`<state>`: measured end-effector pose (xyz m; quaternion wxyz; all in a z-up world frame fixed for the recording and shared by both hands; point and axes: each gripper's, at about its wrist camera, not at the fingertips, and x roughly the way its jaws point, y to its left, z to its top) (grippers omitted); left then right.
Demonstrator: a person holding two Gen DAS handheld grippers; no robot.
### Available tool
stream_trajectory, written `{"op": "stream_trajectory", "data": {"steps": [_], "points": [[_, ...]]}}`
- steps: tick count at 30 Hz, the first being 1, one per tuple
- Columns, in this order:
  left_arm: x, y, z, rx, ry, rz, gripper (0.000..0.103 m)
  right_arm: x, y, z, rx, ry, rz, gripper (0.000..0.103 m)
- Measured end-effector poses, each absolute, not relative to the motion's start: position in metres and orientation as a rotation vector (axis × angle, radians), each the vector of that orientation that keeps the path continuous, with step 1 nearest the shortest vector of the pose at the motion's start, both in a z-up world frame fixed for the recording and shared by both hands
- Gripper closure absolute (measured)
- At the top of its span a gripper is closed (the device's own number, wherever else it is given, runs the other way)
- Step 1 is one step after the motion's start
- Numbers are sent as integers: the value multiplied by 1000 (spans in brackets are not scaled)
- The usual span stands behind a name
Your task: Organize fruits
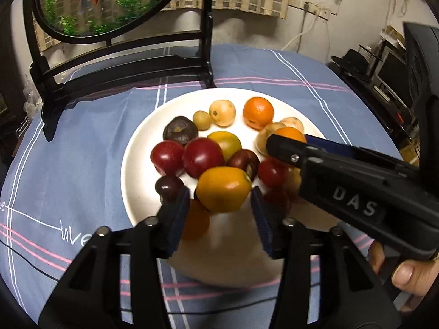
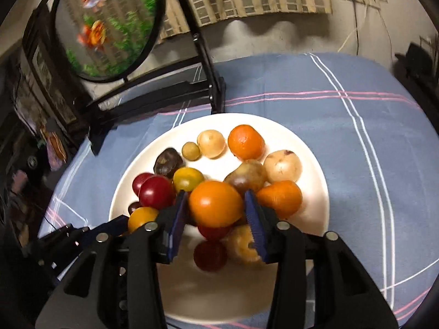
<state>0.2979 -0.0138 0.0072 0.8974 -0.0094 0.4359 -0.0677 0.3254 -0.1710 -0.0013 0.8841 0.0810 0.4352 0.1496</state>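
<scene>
Fruits sit on a white plate (image 1: 137, 148) in the middle of the surface, which is covered by a blue cloth (image 1: 82, 164) with white and pink stripes.

Left claw (image 1: 223, 208): an orange-yellow fruit (image 1: 223, 192) sits between its blue pads (image 1: 178, 213). Gaps show on both sides, so the pads are apart and not pressing on it.

Right claw (image 2: 215, 219): an orange fruit (image 2: 215, 203) sits between its pads (image 2: 253, 219); they stand just beside the fruit. Jaws look parted, not clamped, though contact on the right pad is hard to tell.

The rest of the plate:
- red tomatoes (image 1: 201, 157) in a cluster, left of centre
- a dark purple fruit (image 1: 179, 130) behind them
- a small green one (image 1: 201, 120)
- a pale yellow one (image 1: 222, 112)
- a tangerine (image 1: 258, 112) at the far side

In the left view, the right claw comes in from the right over the plate, with a hand (image 1: 406, 277) on its grip.

A black stand (image 1: 123, 63) holding a round goldfish panel (image 1: 96, 0) sits behind the plate, close to its far rim.
</scene>
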Motion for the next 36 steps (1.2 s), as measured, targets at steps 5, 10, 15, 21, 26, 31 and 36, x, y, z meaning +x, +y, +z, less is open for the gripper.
{"op": "stream_trajectory", "data": {"steps": [5,10,15,21,26,31,36], "points": [[295,-8,13,-33,881,-115,26,312,-185,11,196,848,306,41],[273,-4,19,-13,881,-112,20,285,-202,19,217,840,315,41],[239,-6,20,13,878,-112,19,238,-216,21,209,821,304,41],[196,-2,19,21,862,-91,13,187,-225,17,177,807,242,41],[163,2,19,0,848,-95,10,151,-224,-2,113,833,197,41],[139,2,23,5,828,-88,8,134,-216,-8,60,844,177,41],[123,1,27,35,770,-40,6,129,-216,-7,44,839,169,41]]}}
